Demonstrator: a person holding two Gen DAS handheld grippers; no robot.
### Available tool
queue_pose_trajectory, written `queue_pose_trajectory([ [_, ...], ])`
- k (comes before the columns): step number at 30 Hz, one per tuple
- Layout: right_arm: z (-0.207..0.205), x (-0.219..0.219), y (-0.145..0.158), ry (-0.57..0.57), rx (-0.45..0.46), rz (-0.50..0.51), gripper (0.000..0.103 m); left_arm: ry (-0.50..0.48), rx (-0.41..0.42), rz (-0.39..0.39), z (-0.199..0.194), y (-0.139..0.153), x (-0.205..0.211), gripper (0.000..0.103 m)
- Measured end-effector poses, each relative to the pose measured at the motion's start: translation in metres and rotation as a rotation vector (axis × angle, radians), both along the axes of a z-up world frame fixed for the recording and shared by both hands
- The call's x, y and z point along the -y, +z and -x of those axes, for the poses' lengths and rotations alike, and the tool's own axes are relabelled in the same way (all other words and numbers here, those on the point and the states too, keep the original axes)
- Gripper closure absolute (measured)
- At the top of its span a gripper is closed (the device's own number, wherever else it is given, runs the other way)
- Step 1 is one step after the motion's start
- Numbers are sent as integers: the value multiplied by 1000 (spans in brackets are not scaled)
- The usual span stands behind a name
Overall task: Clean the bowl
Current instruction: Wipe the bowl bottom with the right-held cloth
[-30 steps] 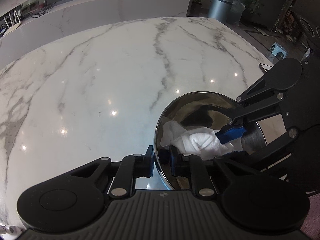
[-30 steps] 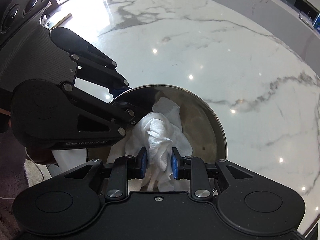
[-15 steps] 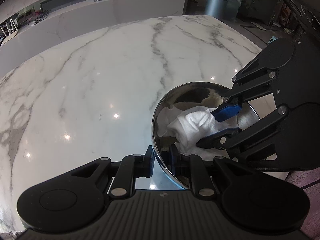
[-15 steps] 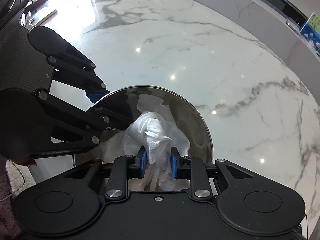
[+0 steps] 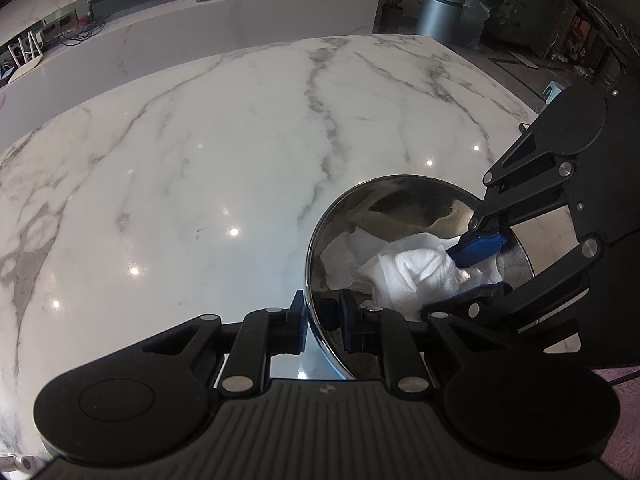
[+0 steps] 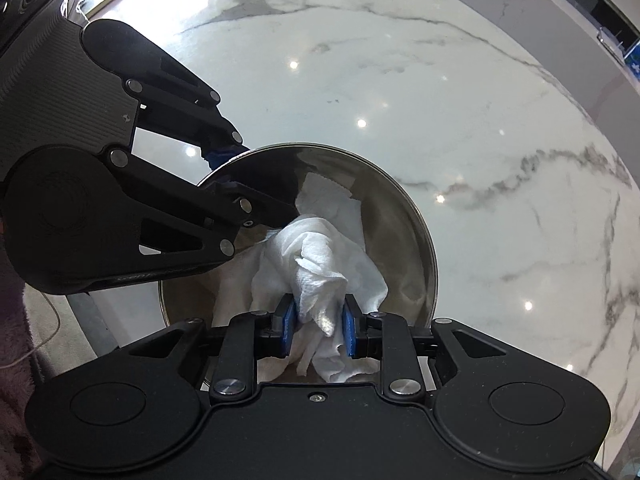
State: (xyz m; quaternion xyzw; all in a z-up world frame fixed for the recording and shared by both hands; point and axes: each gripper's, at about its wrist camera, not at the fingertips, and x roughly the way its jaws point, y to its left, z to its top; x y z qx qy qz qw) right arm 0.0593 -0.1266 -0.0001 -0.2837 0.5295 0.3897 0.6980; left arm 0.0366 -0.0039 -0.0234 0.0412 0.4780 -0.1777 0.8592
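Left tool (image 5: 323, 322) pinching steel bowl (image 5: 392, 200) rim; right tool (image 6: 316, 326) clamping paper towel (image 6: 320, 256). Risk: hard wiping levering rim loose, skidding on marble bench (image 5: 200, 160).

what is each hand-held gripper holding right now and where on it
Left hand-held gripper clamps the steel bowl at its near rim. Right hand-held gripper pinches the bunched white paper towel inside it.
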Motion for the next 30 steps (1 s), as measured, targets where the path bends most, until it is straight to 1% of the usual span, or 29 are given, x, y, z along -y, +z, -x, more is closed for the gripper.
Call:
queue_pose_trajectory([
  [3, 3, -1, -1, 17, 5, -30, 80, -6, 1, 1, 0, 0, -1, 89],
  [9, 3, -5, -2, 38, 35, -53, 80, -19, 3, 0, 0, 1, -3, 89],
  [13, -1, -4, -2, -4, 66, -62, 82, -22, 6, 5, 1, 1, -4, 89],
  [16, 0, -4, -1, -32, 106, -51, 83, -26, 6, 7, 1, 0, -4, 89],
  [22, -6, 2, 2, -119, 132, -41, 83, -10, -4, 22, -1, 0, -4, 88],
  [27, 1, 16, 17, -138, 171, -52, 83, -10, -4, 15, -2, -1, -2, 88],
  [30, -2, 8, 19, -133, 184, -61, 83, -13, -1, 9, -2, -1, -1, 88],
])
